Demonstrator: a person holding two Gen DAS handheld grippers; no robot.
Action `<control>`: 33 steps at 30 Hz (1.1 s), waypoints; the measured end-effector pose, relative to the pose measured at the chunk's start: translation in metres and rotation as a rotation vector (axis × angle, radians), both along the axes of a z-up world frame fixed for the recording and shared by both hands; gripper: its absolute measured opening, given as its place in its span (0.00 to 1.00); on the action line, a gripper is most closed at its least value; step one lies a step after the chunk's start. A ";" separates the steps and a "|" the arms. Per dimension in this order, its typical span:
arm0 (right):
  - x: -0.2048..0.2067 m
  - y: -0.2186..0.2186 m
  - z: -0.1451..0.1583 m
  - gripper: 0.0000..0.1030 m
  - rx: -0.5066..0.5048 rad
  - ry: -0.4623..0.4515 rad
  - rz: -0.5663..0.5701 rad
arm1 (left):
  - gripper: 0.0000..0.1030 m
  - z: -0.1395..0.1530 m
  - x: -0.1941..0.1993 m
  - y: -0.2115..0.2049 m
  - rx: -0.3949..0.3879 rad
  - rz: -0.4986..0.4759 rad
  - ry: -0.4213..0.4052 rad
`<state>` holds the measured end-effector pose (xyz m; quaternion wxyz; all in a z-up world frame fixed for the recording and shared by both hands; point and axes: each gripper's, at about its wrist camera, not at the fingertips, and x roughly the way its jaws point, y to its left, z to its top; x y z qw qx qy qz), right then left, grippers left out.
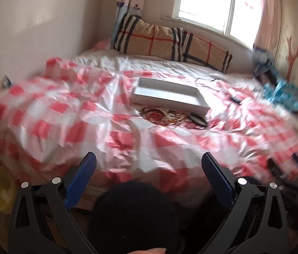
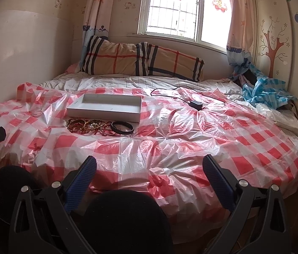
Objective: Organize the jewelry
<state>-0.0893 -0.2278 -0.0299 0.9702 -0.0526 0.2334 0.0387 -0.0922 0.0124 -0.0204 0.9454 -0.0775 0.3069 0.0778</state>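
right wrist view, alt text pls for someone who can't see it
An open right gripper hangs empty above a bed's red-and-white checked plastic sheet. Farther back, a pile of bracelets lies just in front of an empty white box, with plaid pillows under a window behind.

Motion blur smears the jewelry pile point(image 1: 170, 116) and the blue checked cloth point(image 1: 282, 94) beyond identification.

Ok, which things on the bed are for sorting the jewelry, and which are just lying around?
For the job:
- white box
- pile of bracelets
- black bangle

Just lying about:
- black charger and cable
- plaid pillows
- blue checked sheet
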 end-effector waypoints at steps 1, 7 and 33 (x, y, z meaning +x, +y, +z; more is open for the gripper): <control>0.000 0.000 0.000 0.93 0.009 0.001 0.000 | 0.93 -0.002 0.003 -0.004 0.037 -0.012 0.028; 0.000 0.002 -0.001 0.93 0.013 0.009 0.003 | 0.93 -0.015 0.024 -0.025 0.152 -0.127 0.154; 0.013 0.004 -0.008 0.93 -0.014 0.095 0.021 | 0.93 -0.027 0.027 -0.015 0.020 -0.105 0.064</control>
